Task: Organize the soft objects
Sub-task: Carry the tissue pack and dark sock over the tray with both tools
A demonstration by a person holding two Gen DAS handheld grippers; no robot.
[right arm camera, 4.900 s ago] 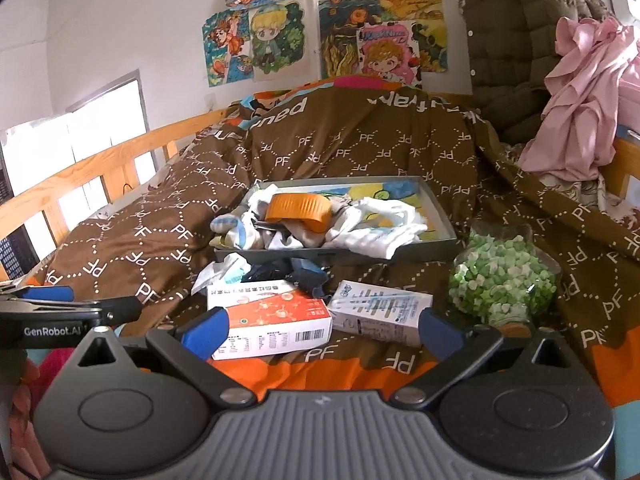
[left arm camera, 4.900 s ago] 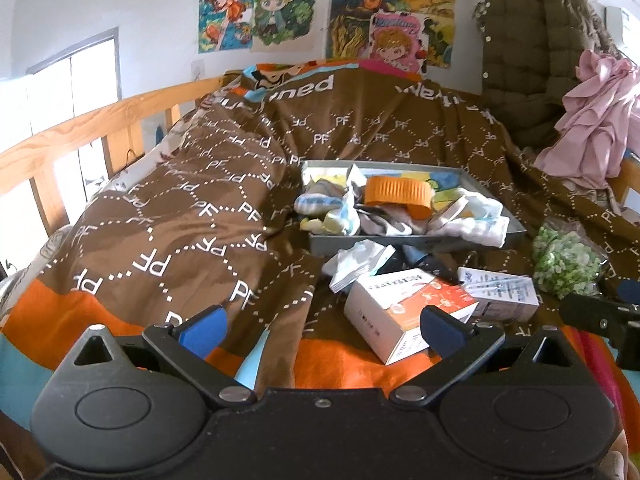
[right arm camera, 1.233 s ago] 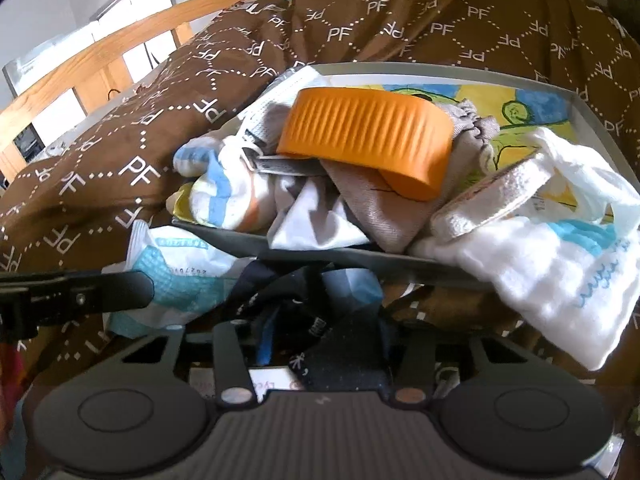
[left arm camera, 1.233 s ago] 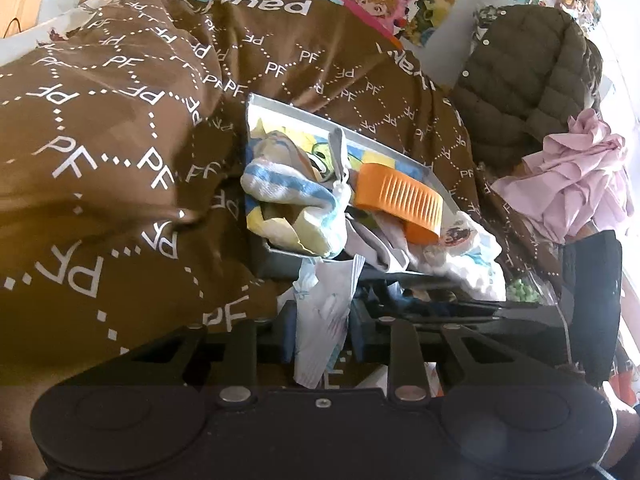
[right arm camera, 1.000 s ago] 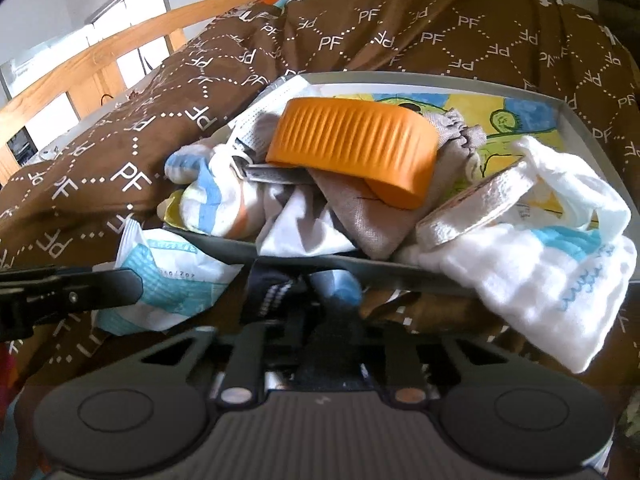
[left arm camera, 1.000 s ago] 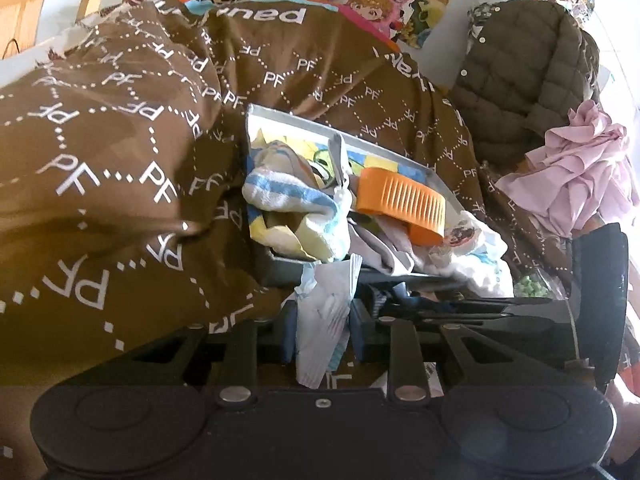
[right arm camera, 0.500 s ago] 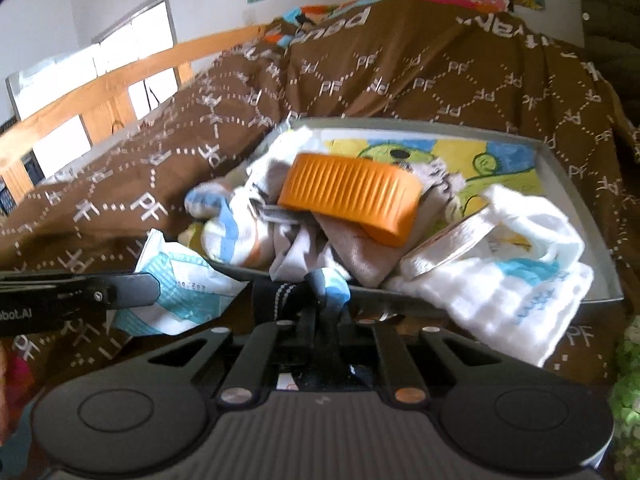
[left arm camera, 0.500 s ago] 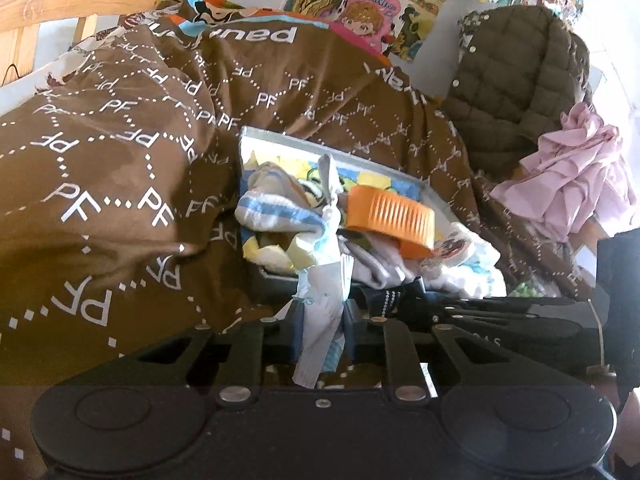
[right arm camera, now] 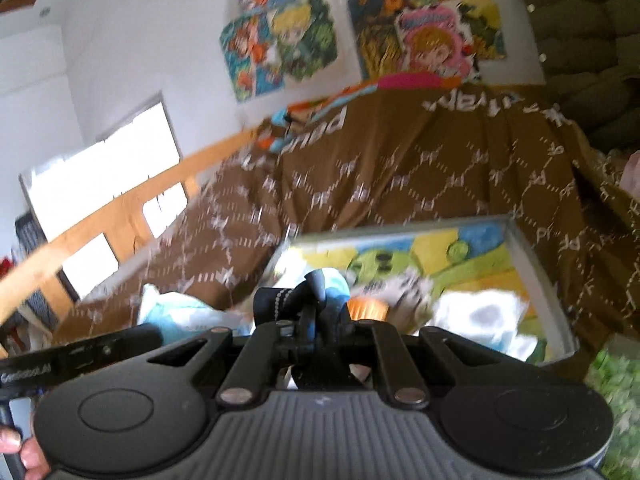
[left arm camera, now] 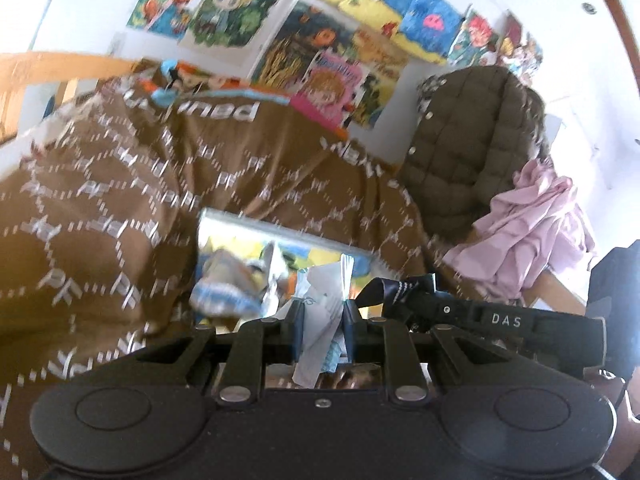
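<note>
At the bottom of the left wrist view, the left tool point(left arm camera: 321, 330) is clamped on a white and pale blue packet point(left arm camera: 320, 320), which stands up between the two fingers with its long side running up and down in the frame. In the right wrist view, the right tool point(right arm camera: 316, 330) is pressed together on a dark sock point(right arm camera: 298, 302) with a blue part; the sock sticks up above the fingers.

Just past both tools lies the grey tray point(right arm camera: 540, 280) on the brown bed cover point(left arm camera: 100, 200). In the right view the tray fills the middle and right of the frame, directly in front of the sock, so I judge the right hand is the nearer one for putting its thing in. In the left view the tray point(left arm camera: 256, 224) is straight ahead, a little above the packet.

The tray holds a striped blue and white cloth point(left arm camera: 224, 292) at its left side, an orange ribbed thing point(right arm camera: 366, 308) near the middle and a white towel point(right arm camera: 480, 312) at the right; its bottom shows a cartoon picture. Both views are blurred, so smaller things inside cannot be told.
</note>
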